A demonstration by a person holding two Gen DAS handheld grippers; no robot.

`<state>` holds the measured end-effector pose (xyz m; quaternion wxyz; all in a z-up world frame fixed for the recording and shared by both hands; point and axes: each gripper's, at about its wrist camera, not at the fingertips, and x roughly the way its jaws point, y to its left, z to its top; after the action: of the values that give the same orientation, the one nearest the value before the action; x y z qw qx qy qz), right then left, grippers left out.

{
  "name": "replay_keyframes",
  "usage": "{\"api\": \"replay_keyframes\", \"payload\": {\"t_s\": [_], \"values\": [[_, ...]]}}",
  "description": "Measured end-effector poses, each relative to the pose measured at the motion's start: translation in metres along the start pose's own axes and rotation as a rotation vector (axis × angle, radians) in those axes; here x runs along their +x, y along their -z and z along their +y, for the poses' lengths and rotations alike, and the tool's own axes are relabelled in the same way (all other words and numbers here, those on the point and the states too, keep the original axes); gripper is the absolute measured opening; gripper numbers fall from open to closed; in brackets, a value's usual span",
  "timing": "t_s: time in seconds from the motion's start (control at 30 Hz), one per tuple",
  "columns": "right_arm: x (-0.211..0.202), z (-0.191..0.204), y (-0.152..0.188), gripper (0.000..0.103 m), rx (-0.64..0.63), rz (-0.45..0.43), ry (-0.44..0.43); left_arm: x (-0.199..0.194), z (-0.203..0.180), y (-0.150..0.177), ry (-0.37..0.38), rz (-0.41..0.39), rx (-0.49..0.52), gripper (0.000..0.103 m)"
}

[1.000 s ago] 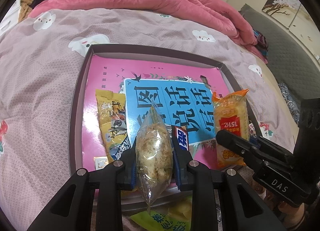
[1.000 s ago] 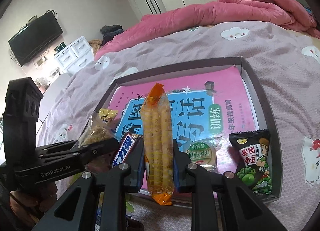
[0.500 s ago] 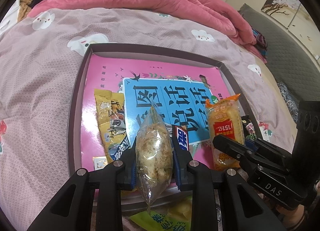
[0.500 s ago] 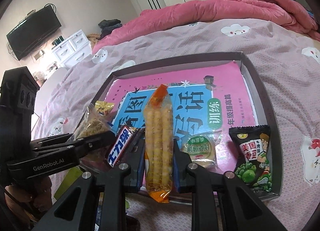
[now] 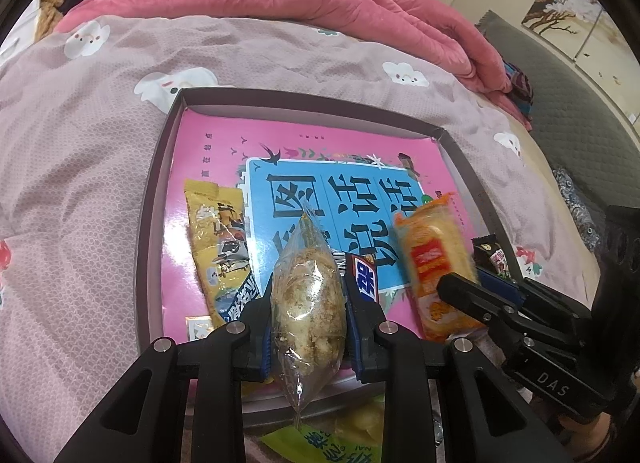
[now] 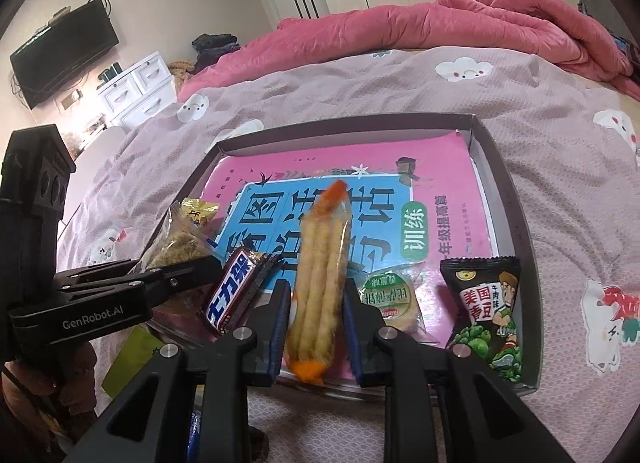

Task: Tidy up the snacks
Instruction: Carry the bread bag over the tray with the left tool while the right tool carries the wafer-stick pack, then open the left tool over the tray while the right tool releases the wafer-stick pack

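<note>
Here, on a bed with a pink cloud-print cover (image 5: 80, 167), a shallow dark tray (image 5: 154, 223) holds a pink-and-blue book (image 5: 320, 191) and several snacks. In the left wrist view, a yellow snack packet (image 5: 218, 247) lies at the left of the tray, on the book. At lower centre the left gripper (image 5: 308, 323) is clamped on a clear bag of crumbly cake (image 5: 308, 295), held upright above the tray's near edge. Just to its right a blue-and-red chocolate bar (image 5: 366, 277) lies on the book. Below, outside the tray, a green packet (image 5: 332, 439) rests on the cover. At the right of the frame the right gripper (image 5: 460, 295) pinches an orange packet of wafer sticks (image 5: 434, 267).

In the right wrist view, the wafer-stick packet stands upright at lower centre between the gripper's closed pads, slightly blurred. To its right a round green-label biscuit pack (image 6: 390, 297) and a black bag of green peas (image 6: 486, 311) lie in the tray's near right corner. A rolled pink quilt (image 6: 440, 27) fills the upper frame.
</note>
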<state>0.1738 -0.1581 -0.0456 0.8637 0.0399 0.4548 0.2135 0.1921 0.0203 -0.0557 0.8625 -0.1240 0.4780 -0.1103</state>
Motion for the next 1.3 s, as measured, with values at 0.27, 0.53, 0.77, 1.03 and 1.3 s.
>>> {"api": "replay_keyframes", "payload": {"t_s": [0.27,0.53,0.77,1.03,1.3], "values": [[-0.007,-0.003,-0.001,0.029,0.006,-0.020,0.011,-0.002,0.003,-0.001,-0.010,-0.007,-0.019,0.033],[-0.014,-0.010,-0.004,0.031,0.033,-0.038,0.012,-0.006,0.004,-0.002,-0.010,-0.008,-0.034,0.044],[-0.020,-0.013,-0.004,0.031,0.042,-0.052,0.016,-0.012,0.006,-0.002,-0.011,-0.003,-0.048,0.048],[-0.026,-0.018,-0.005,0.036,0.067,-0.070,0.013,-0.022,0.010,-0.003,-0.009,-0.012,-0.063,0.059],[-0.035,-0.019,-0.008,0.042,0.074,-0.104,0.003,-0.032,0.008,-0.003,-0.011,-0.025,-0.057,0.063]]}}
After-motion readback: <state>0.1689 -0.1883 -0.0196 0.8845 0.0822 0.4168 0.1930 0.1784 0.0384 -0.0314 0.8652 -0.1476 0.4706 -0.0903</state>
